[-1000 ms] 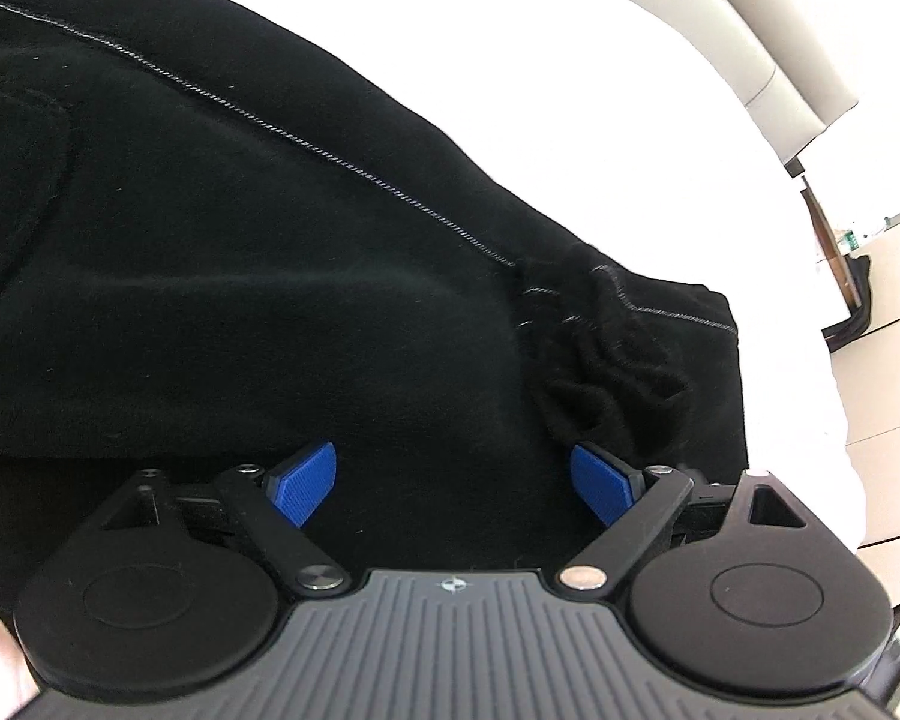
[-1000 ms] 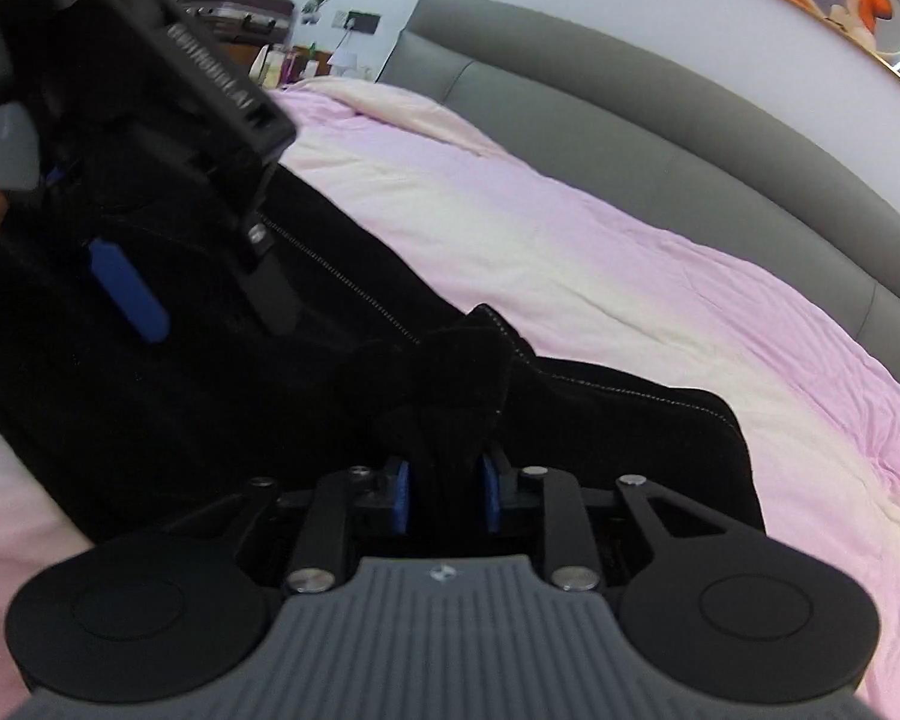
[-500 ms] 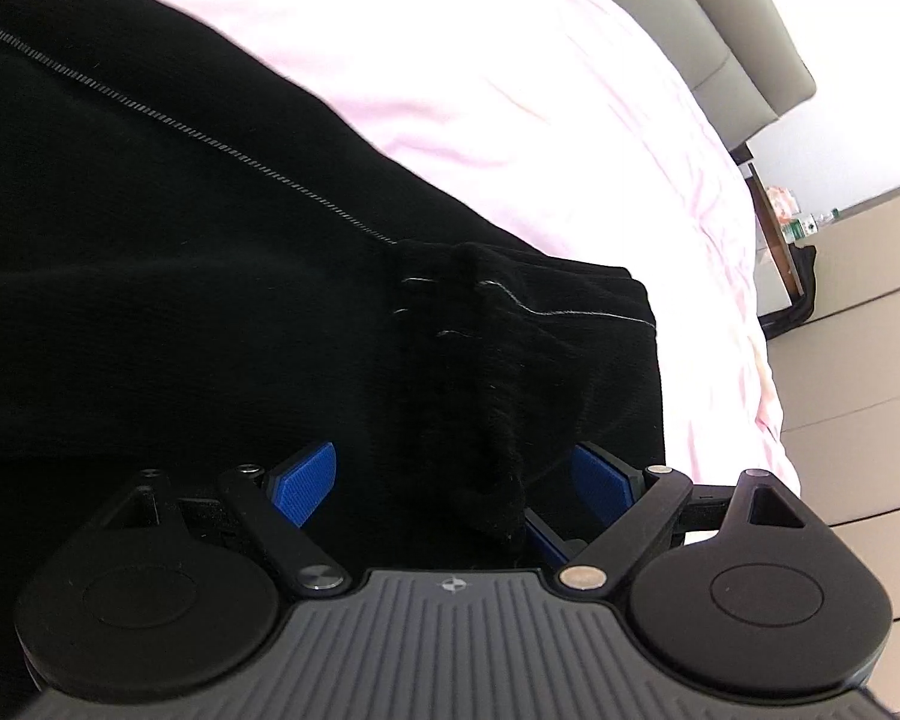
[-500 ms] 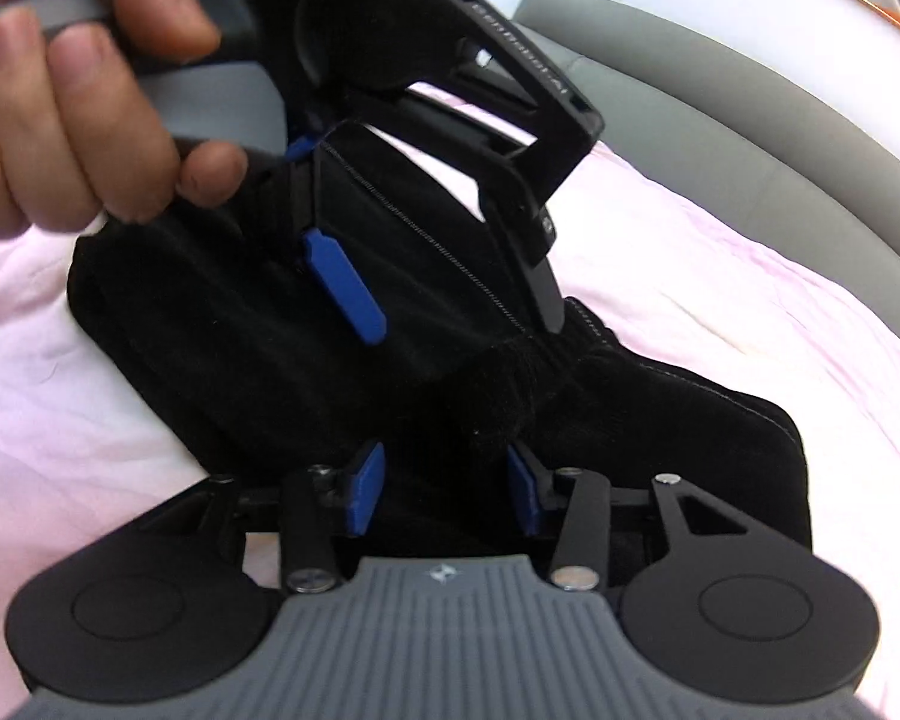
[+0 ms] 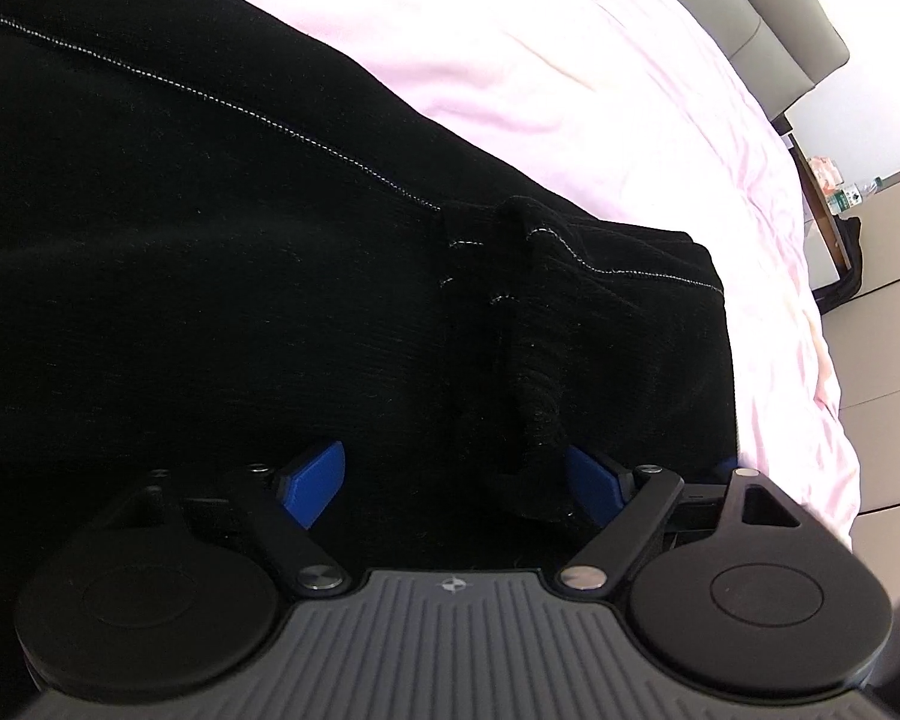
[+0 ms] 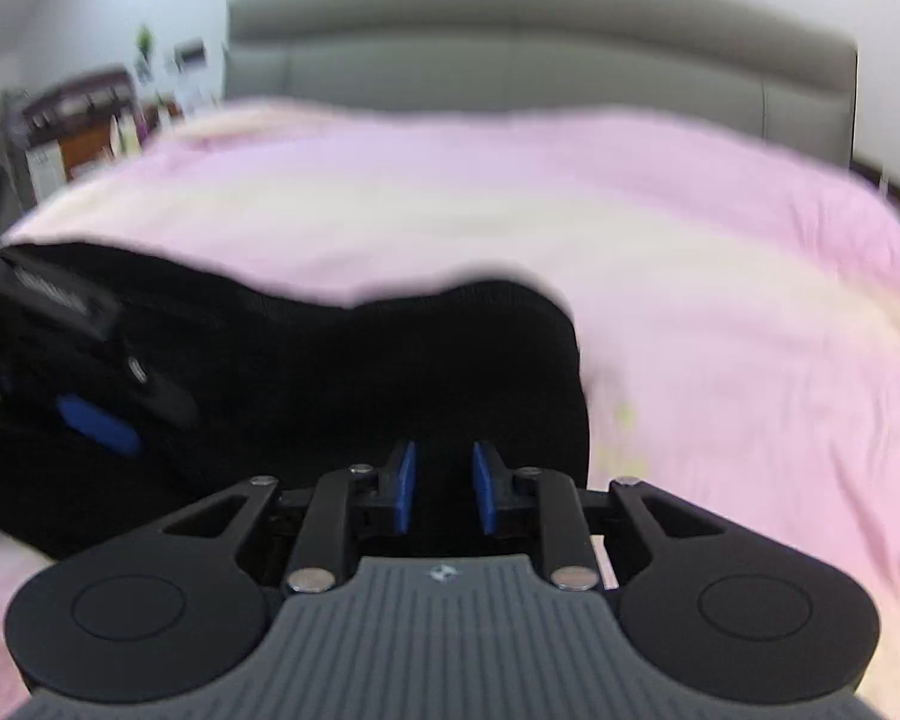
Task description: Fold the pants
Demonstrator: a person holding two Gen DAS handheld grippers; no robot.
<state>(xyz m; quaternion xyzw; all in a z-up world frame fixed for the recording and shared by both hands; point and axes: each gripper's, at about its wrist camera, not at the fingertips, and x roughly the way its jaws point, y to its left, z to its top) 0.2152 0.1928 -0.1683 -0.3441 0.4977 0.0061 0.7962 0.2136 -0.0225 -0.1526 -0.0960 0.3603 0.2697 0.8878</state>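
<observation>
We see the black pants [image 5: 270, 300] lying on the pink bed cover [image 5: 570, 60], their long axis running from the far left toward a bunched end with white stitching [image 5: 534, 312] at the near right. Our left gripper [image 5: 456, 480] sits low over that end, pointing down at the cloth; its jaws have just eased in a little yet stand wide, with a ridge of fabric between them close to the right-hand pad, and the pads do not press on it. Our right gripper [image 6: 441, 495] is off to the right of the pants' edge; its jaws have just been closing to a narrow gap, dark cloth shows in the gap, but the frame is blurred and we cannot tell whether they pinch it. We judge the left gripper to be the nearer one for taking the bunched end and carrying it back along the pants' length.
</observation>
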